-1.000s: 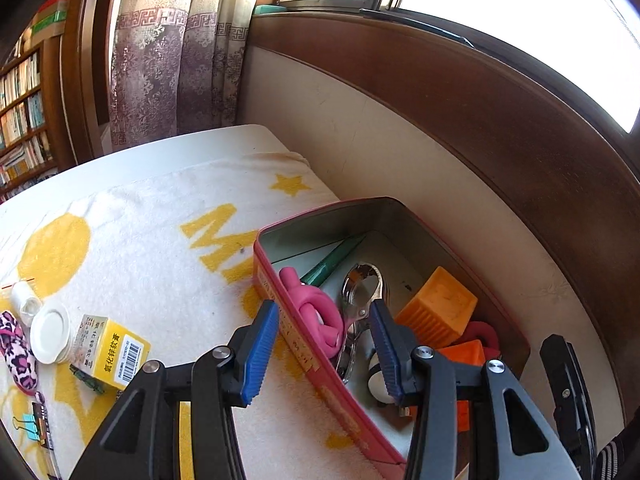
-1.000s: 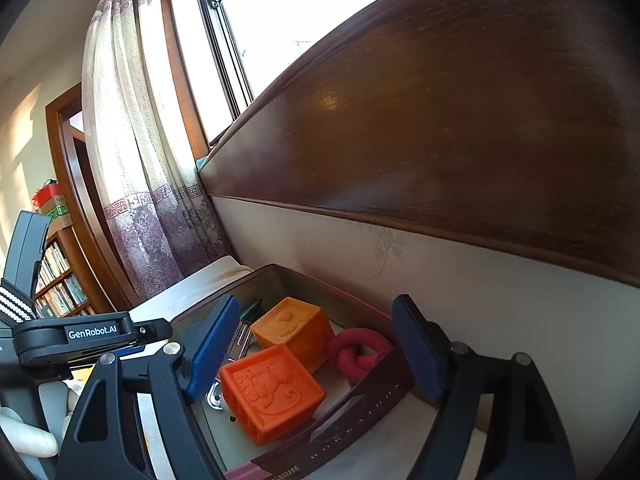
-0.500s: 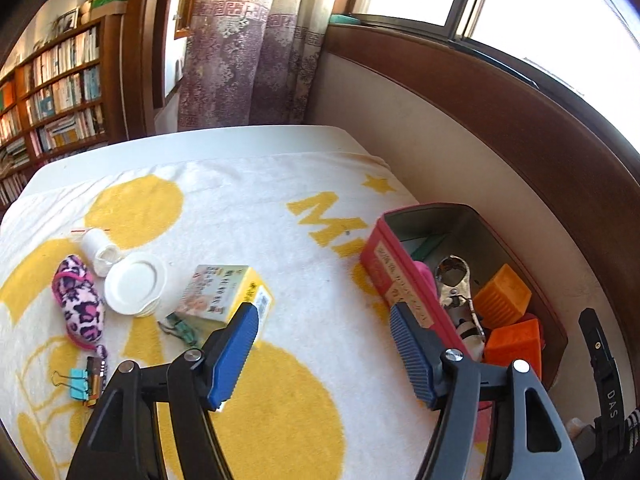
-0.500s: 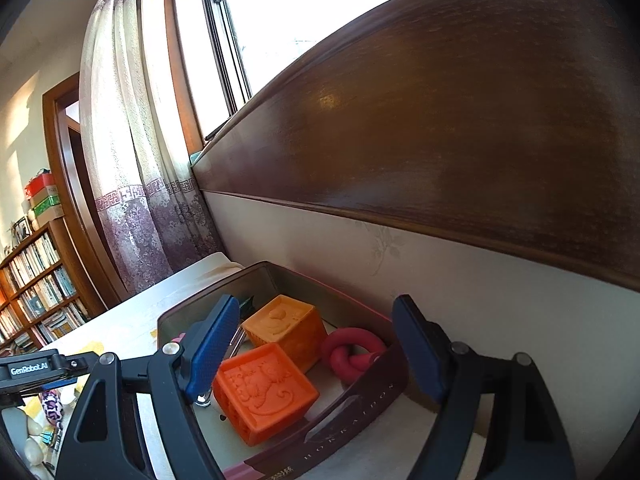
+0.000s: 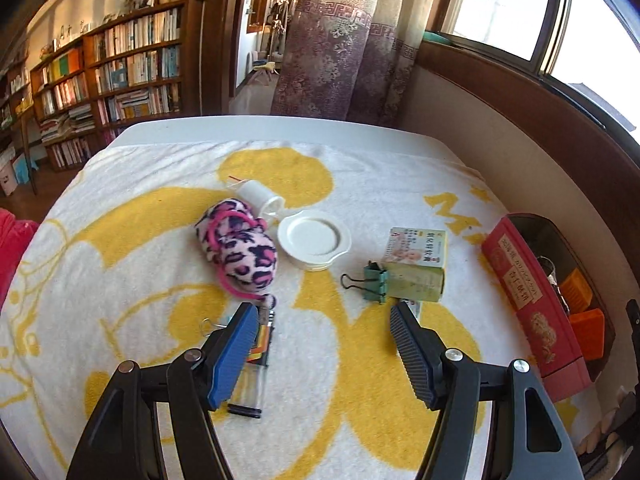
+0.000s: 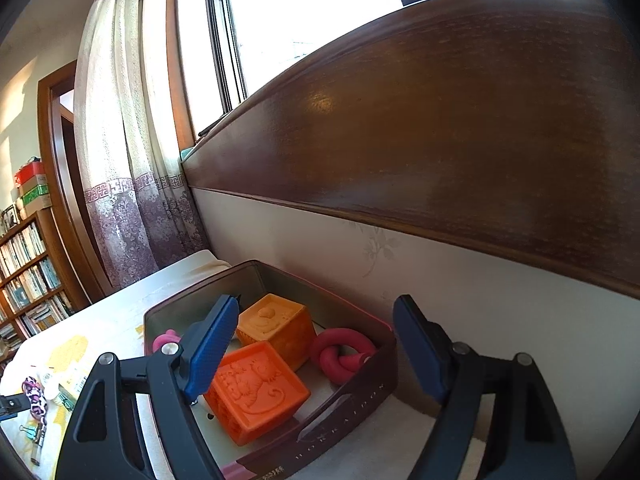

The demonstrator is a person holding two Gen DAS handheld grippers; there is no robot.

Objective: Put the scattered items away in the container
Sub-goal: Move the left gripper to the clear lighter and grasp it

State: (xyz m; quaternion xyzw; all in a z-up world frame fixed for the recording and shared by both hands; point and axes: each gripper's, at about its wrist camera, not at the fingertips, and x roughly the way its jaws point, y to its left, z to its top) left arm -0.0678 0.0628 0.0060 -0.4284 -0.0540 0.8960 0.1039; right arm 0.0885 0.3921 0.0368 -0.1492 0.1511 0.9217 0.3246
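My left gripper (image 5: 322, 344) is open and empty above the yellow-and-white towel. Ahead of it lie a green binder clip (image 5: 374, 282), a small green-and-yellow carton (image 5: 418, 266), a white lid (image 5: 314, 238), a white cap (image 5: 260, 196) and a leopard-print plush pouch (image 5: 240, 252). A clear tube (image 5: 256, 364) lies under its left finger. The red tin (image 5: 528, 312) stands at the right. My right gripper (image 6: 310, 356) hangs open and empty over that tin (image 6: 352, 412), which holds two orange blocks (image 6: 256, 396), a red knotted ring (image 6: 340, 356) and a pink ring (image 6: 164, 340).
A wood-panelled wall (image 6: 440, 160) runs close behind the tin. Curtains (image 5: 340, 40) and a bookshelf (image 5: 120, 76) stand beyond the table's far edge. A red cloth (image 5: 12, 240) shows at the left border.
My left gripper has swung left, away from the tin and out over the scattered items, and its jaws have widened. The right gripper has held still over the tin.
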